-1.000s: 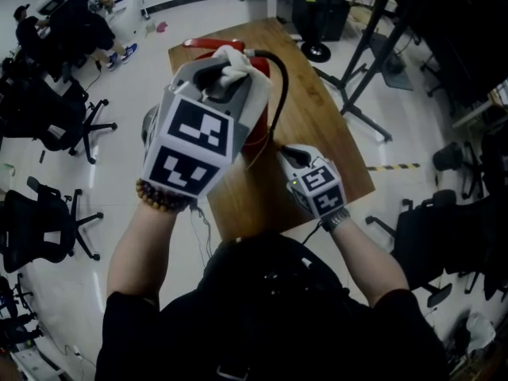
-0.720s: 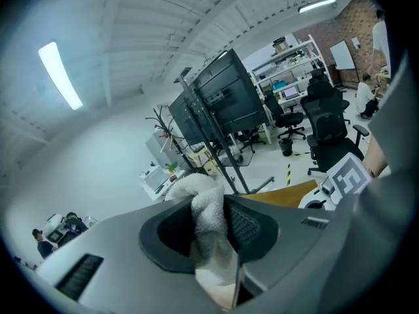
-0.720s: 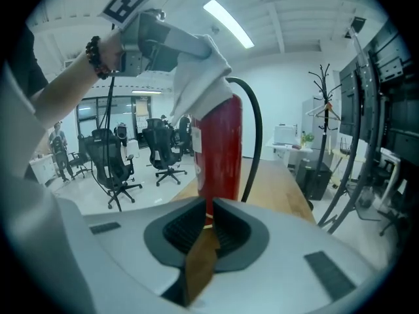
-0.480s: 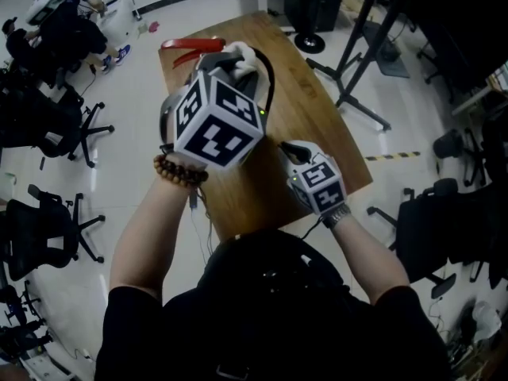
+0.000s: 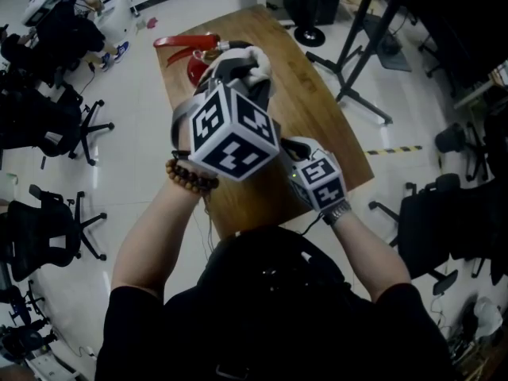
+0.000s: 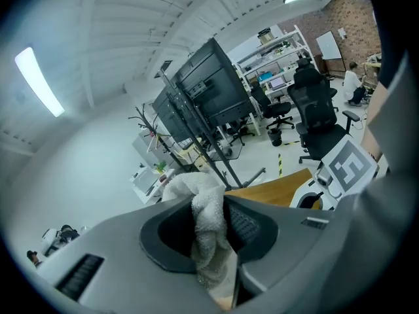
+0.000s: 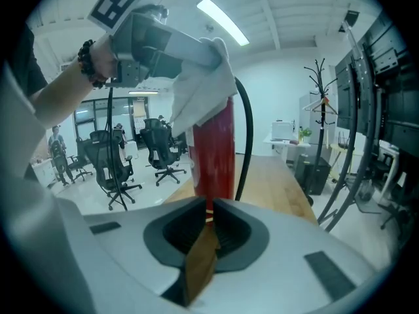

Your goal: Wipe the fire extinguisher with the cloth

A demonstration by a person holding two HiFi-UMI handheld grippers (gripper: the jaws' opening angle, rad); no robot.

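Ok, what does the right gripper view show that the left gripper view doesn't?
Only the right gripper view: the upright red metal fire extinguisher cylinder with its black rubber hose, and the white terry cloth held against its top. Only the left gripper view: the tall black screen racks, and how the left gripper has its jaws clamped on that cloth. Both: the cloth and the brown wooden table.

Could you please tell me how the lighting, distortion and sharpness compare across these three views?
Head view: even overhead light, wooden table sharp, right edge dim. Left gripper view: heavy fisheye with black corners, ceiling light glaring, cloth lit softly. Right gripper view: same fisheye bend, ceiling lamp blown out, fire extinguisher sharp.
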